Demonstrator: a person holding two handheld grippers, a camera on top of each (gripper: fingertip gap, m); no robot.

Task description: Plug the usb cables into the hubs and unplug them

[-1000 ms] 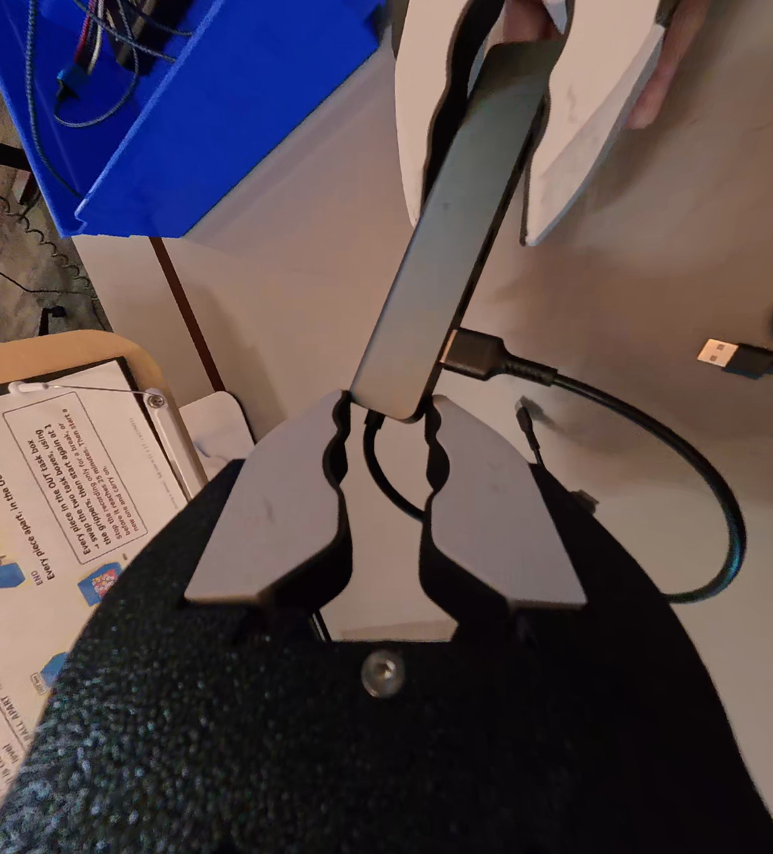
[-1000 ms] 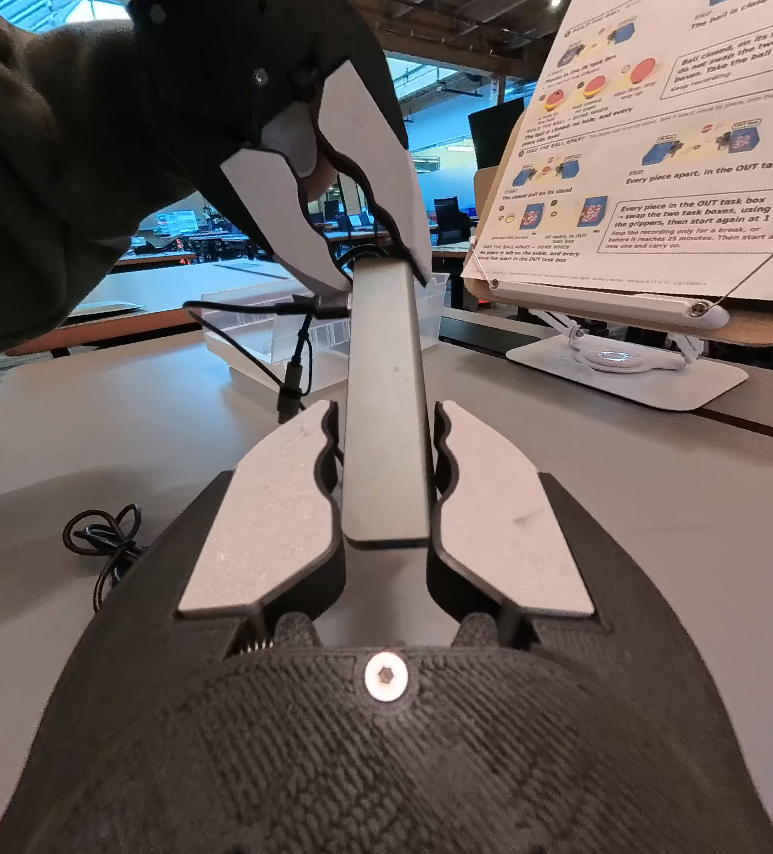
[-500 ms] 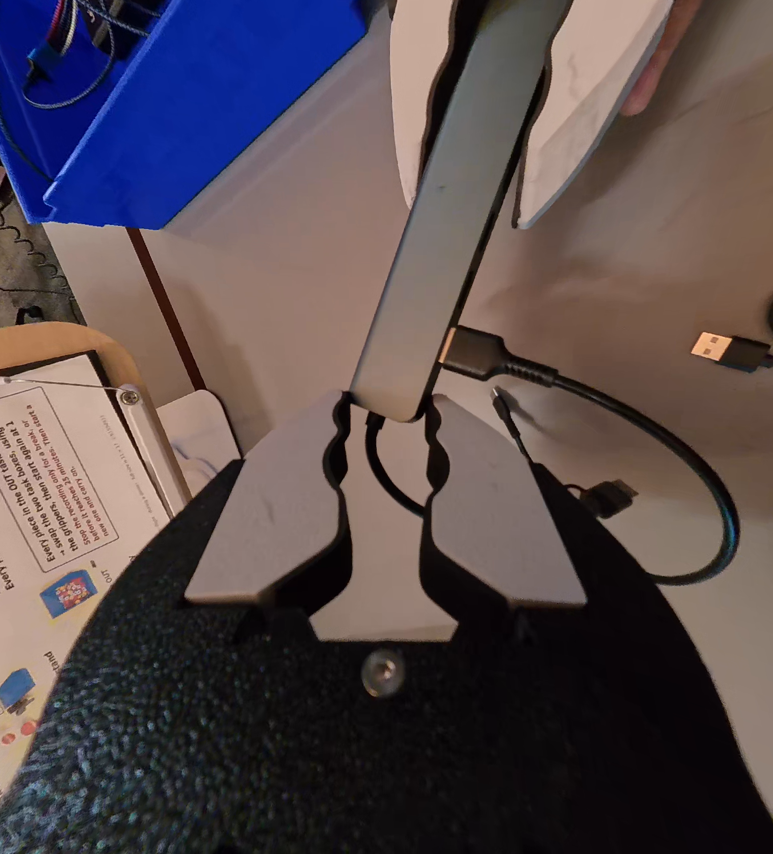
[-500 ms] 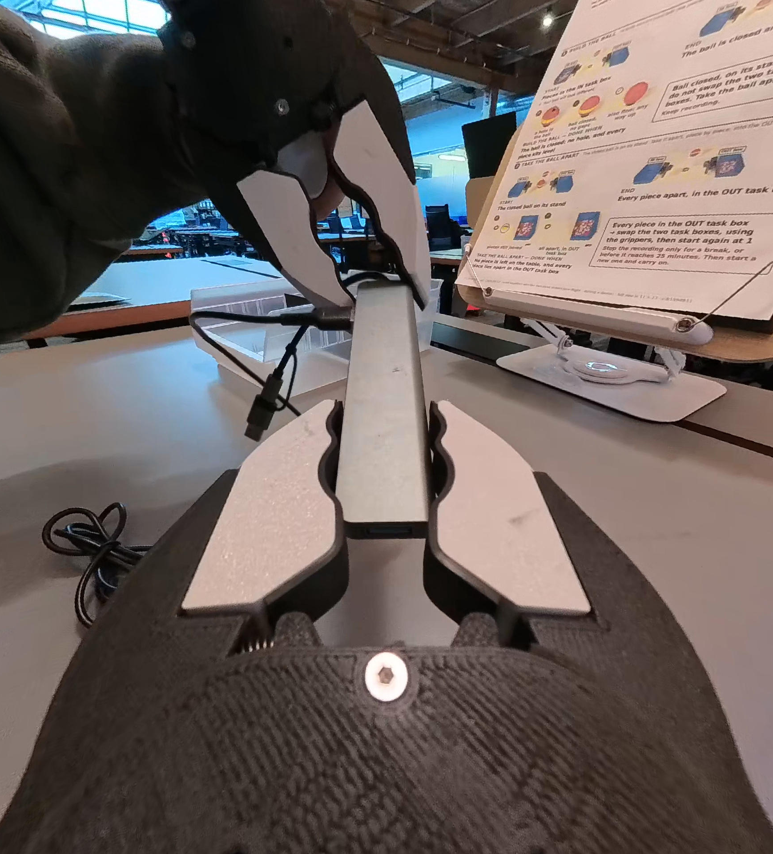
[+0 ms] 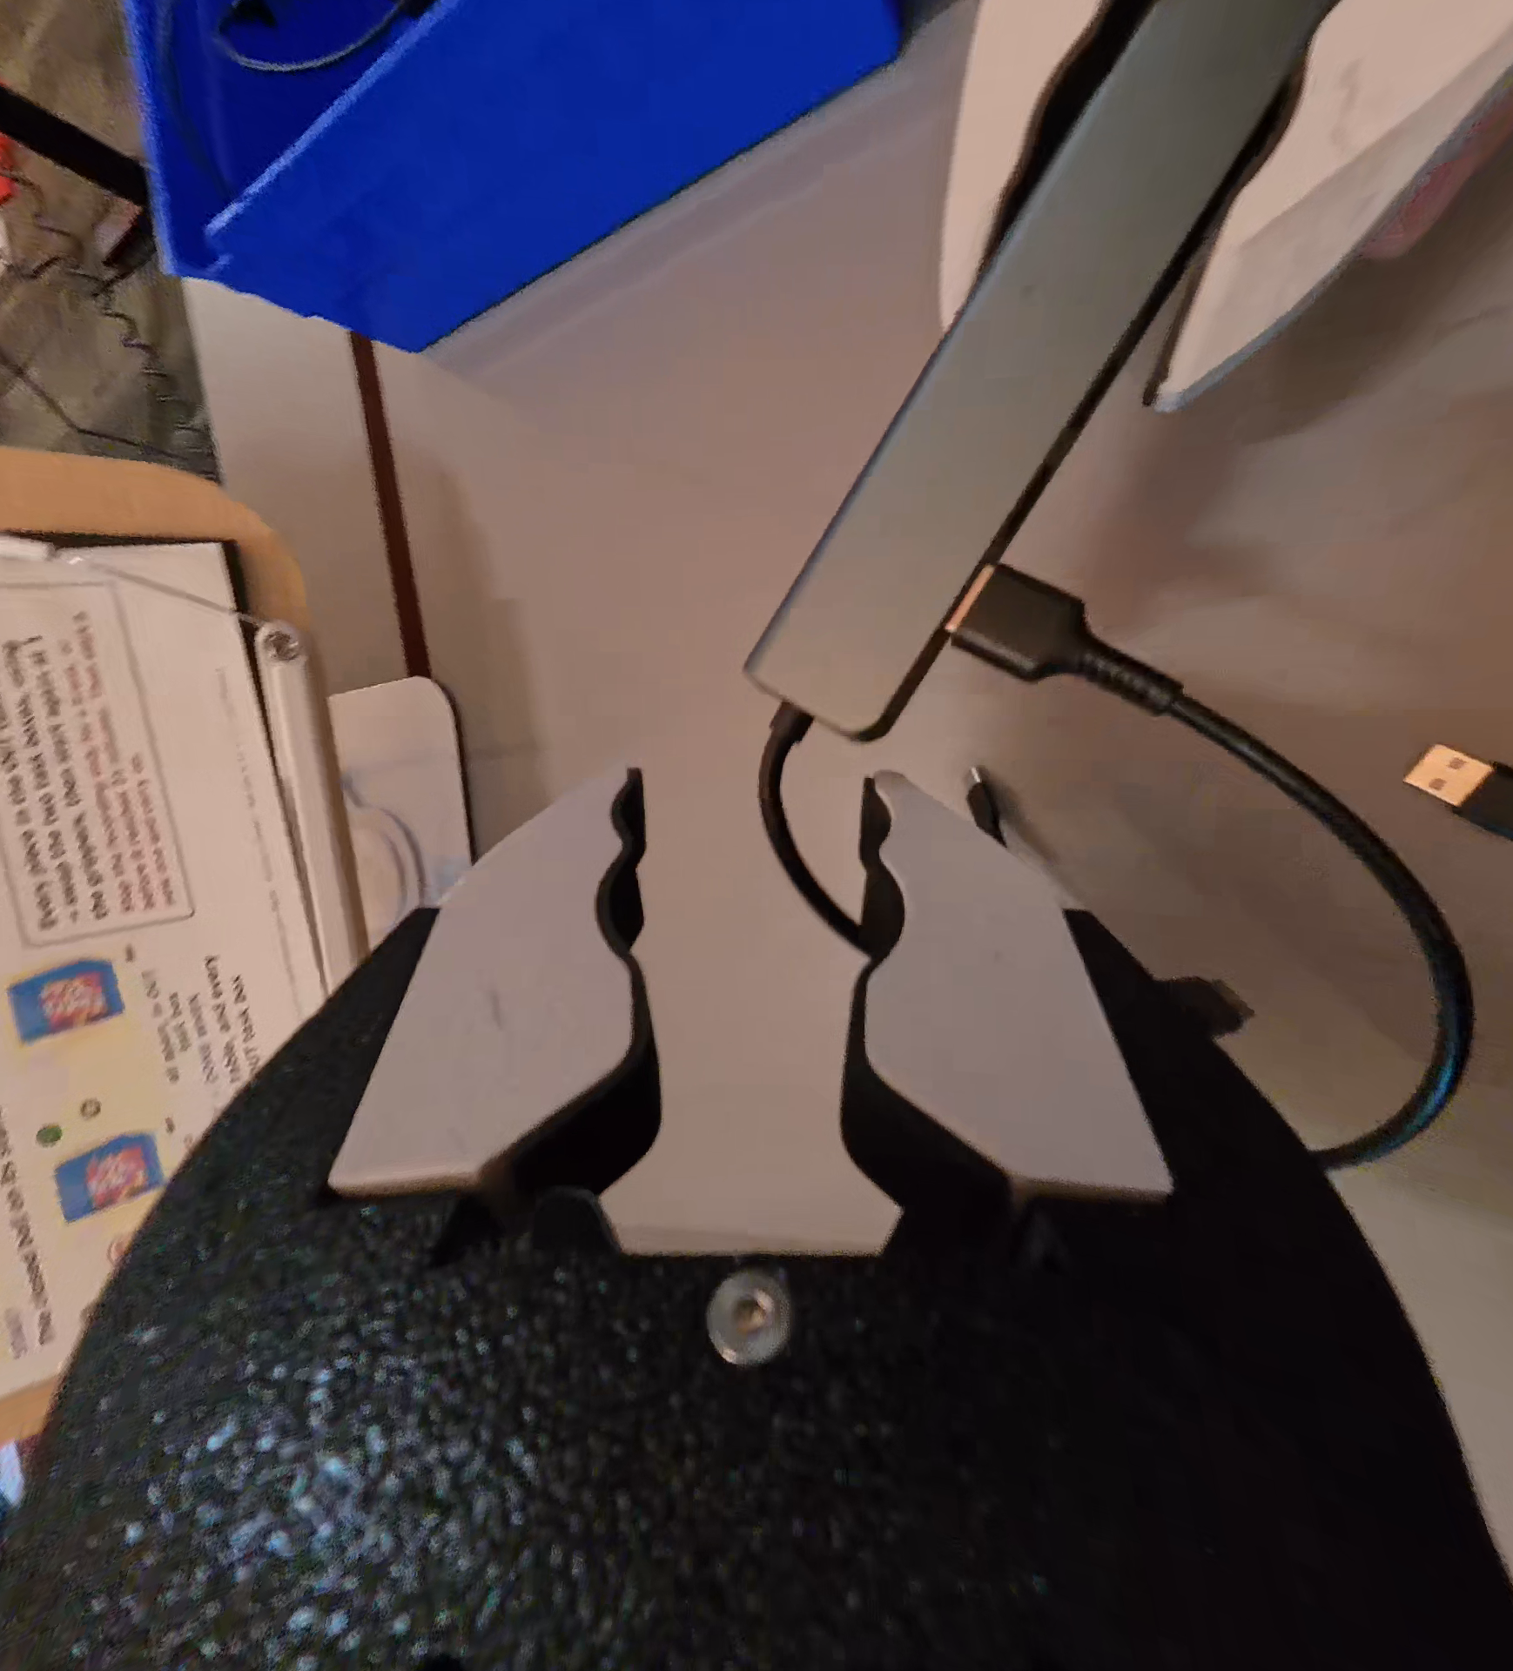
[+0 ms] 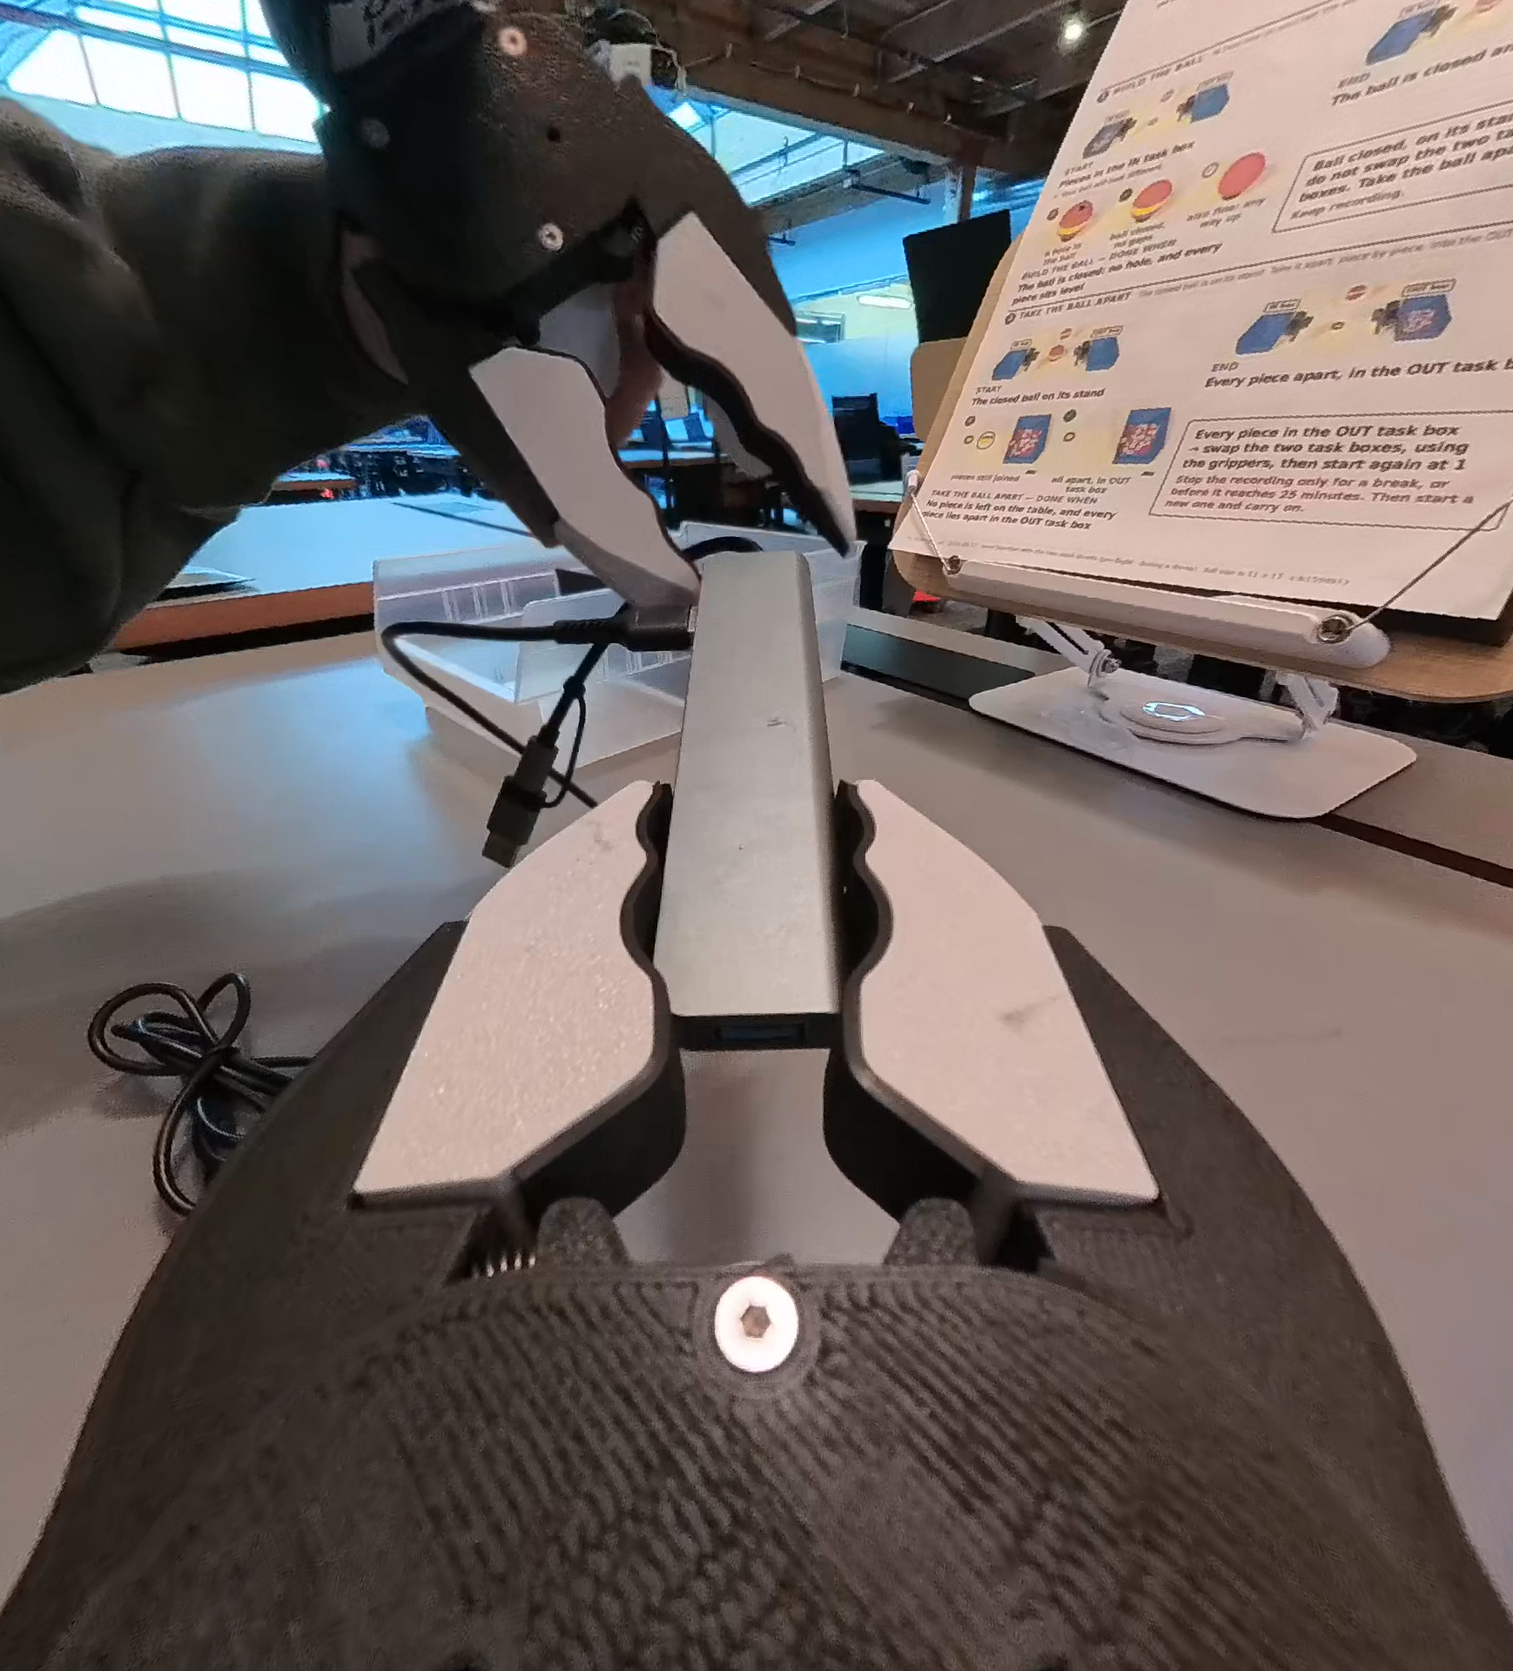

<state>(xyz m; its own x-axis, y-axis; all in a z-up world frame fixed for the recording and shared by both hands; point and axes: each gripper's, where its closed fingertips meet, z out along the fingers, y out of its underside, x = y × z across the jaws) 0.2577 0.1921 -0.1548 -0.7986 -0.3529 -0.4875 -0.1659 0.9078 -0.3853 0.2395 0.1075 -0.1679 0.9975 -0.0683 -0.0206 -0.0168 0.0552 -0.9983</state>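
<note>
Hub [image 5: 988, 380] top and far tongs [image 5: 1205, 226] cropped above.

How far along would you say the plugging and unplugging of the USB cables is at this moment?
Done: one black USB cable sits plugged into the grey hub's side. In hand: the right gripper clamps the hub; the left gripper is open just off its end. Left: a loose USB-A plug lies on the table, and the plugged cable is not yet pulled.

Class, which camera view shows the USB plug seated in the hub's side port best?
The left wrist view: the black plug meets the grey hub unobstructed, in profile. In the right wrist view the plug sits farther off, partly behind the left claw.
</note>
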